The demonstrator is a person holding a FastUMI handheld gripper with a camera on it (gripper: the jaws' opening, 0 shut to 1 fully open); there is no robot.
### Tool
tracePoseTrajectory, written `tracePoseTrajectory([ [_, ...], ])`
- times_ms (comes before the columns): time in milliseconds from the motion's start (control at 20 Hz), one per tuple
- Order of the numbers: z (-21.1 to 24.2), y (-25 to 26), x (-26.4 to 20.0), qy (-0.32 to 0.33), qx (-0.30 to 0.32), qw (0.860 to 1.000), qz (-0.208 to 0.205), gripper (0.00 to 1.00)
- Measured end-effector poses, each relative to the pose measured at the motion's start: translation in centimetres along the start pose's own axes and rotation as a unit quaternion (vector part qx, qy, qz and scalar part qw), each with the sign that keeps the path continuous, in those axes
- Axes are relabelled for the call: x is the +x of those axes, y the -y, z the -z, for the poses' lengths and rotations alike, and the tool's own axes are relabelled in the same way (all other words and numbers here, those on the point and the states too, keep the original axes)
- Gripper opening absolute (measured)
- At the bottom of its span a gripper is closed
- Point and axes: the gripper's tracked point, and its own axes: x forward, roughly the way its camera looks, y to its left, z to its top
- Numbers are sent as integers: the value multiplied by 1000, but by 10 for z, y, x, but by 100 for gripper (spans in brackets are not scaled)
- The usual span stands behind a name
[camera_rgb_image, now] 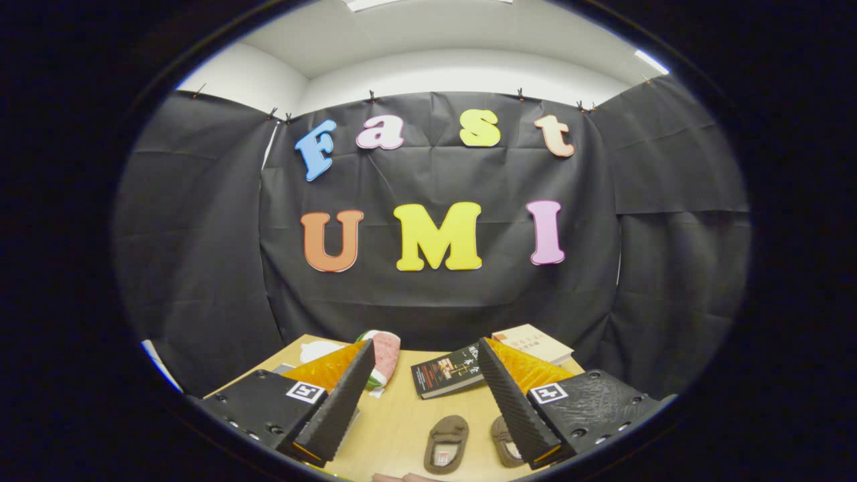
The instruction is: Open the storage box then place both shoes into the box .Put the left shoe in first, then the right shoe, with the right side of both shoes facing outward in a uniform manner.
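1. The table (402, 415) was a light wooden surface running from under my fingers to the booth's cloth wall (201, 234)
2. My gripper (426, 391) was held above the near part of the table, spread wide apart and gripping nothing
3. A dark-covered book (447, 370) lay flat beyond my fingertips, near the table's middle
4. A pale-covered book (535, 341) lay just behind the dark one, towards the far right corner
5. A pink, white and green soft item (385, 355) sat beyond my left finger (338, 402); I could not tell what it was
6. One brown shoe (445, 443) lay on the table between my fingers, opening upward
7. The second brown shoe (503, 442) lay just beside the first, partly hidden by my right finger (512, 402)
8. I could not make out the storage box
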Motion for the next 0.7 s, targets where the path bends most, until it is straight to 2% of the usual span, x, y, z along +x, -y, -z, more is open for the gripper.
tracePoseTrajectory([
  [250,27,-5,16,-31,14,999,-30,95],
  [400,60,-21,38,-72,31,995,-57,96],
  [700,134,-73,86,-189,62,973,-116,96],
])
